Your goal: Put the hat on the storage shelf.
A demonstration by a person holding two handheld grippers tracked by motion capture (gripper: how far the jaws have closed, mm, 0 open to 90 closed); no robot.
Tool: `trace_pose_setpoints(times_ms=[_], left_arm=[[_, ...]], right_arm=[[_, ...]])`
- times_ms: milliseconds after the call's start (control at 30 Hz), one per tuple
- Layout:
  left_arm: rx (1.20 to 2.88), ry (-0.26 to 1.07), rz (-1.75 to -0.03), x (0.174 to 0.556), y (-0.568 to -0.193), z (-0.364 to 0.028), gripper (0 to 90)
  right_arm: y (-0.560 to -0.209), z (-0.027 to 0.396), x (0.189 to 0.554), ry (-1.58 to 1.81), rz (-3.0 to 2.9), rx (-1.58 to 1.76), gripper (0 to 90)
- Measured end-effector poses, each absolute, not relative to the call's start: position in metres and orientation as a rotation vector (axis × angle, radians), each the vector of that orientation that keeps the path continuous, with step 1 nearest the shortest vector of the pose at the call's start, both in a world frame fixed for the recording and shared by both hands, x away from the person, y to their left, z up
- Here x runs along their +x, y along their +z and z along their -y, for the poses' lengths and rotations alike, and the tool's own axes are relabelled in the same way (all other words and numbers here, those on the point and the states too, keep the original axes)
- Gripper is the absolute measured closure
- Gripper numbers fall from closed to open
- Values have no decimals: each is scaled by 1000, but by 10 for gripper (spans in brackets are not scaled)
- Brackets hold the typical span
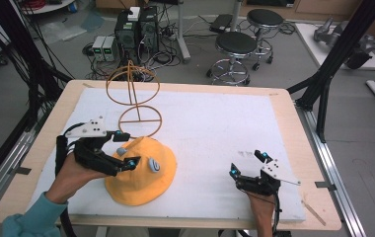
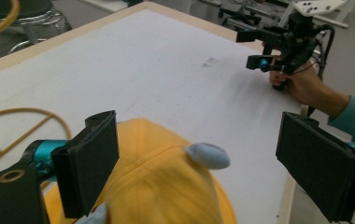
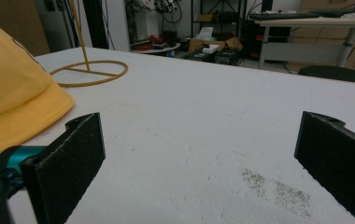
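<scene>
So far you have barely begun: the yellow hat (image 1: 141,173) lies flat on the white tabletop (image 1: 215,128), near its front left, just in front of the round base of the wire stand (image 1: 135,94), and nothing carries it yet. Your left tongs (image 1: 124,149) hang over the hat's crown with the jaws spread wide; in the left gripper view the yellow cloth and one of its little blue-grey ears (image 2: 207,155) sit between the two black pads, with neither pad pressed into the fabric as far as you can see. Your right tongs (image 1: 247,164) sit well apart from the hat at the front right of the tabletop, also spread wide, with only bare white surface between the jaws in the right gripper view.

Judging by the layout, the hat is probably meant for the stand's upper ring. If so, everything is left: closing on the hat, lifting it, carrying it to the stand and settling it on the ring.
</scene>
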State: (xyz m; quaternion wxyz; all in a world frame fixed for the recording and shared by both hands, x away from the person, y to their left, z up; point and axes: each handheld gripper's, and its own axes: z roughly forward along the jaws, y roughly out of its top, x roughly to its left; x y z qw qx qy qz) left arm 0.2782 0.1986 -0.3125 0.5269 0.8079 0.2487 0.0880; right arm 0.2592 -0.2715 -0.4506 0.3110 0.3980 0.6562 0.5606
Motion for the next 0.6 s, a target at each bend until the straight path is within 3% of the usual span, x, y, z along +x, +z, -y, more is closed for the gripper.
trace_pose_setpoints(times_ms=[600], left_arm=[[1860, 310, -772, 255, -364, -259, 138]], right_arm=[[-450, 271, 260, 1472, -1737, 1049, 6]])
